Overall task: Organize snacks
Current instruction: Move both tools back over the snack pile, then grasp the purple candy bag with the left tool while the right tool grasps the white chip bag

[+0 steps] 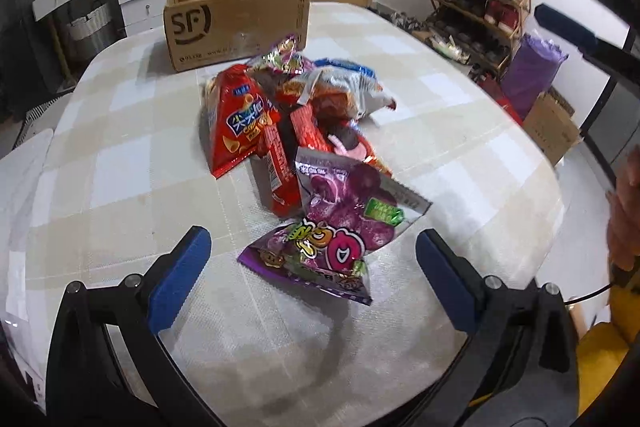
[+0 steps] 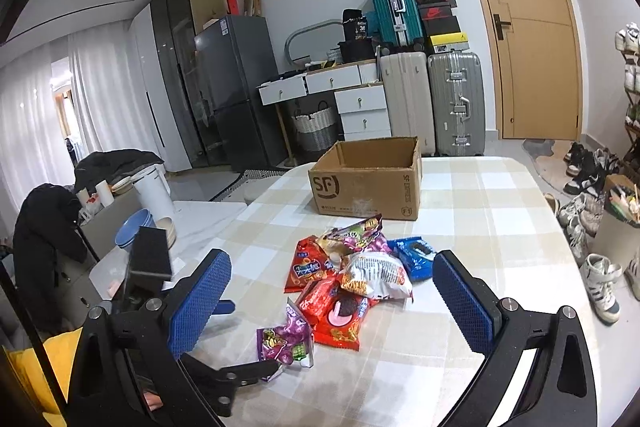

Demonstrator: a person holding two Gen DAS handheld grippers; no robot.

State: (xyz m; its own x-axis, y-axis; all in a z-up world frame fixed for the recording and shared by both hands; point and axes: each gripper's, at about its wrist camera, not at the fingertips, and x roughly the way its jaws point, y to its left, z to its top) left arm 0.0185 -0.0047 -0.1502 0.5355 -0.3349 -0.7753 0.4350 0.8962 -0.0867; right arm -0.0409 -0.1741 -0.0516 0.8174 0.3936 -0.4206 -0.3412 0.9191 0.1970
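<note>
In the left wrist view, the left hand-held gripper (image 1: 313,259) has its blue-padded fingers (image 1: 180,279) spread wide apart at the bottom of the frame, holding nothing. Between and just above them lies a purple candy bag (image 1: 316,259) on the checked bench (image 1: 120,163). Behind it, toward the centre of the frame, sits the heap of snacks: a larger purple pouch (image 1: 348,199), a red chip bag (image 1: 240,123) on the heap's left side, a long red wrapper (image 1: 280,163) and a silver-and-orange bag (image 1: 340,91). An open cardboard box (image 1: 236,19) marked SF stands at the upper centre, just behind the heap.

In the right wrist view, the right hand-held gripper (image 2: 332,303) is likewise wide open and empty, its fingers framing the lower half of the picture. The snack heap lies between them at the centre: a red cookie pack (image 2: 340,311), a blue cookie pack (image 2: 414,257) and the silver-and-orange bag (image 2: 376,275). The purple candy bag (image 2: 286,341) lies at the heap's lower left, with a dark tip of the left gripper right beside it. The box (image 2: 368,179) stands above the heap.
</note>
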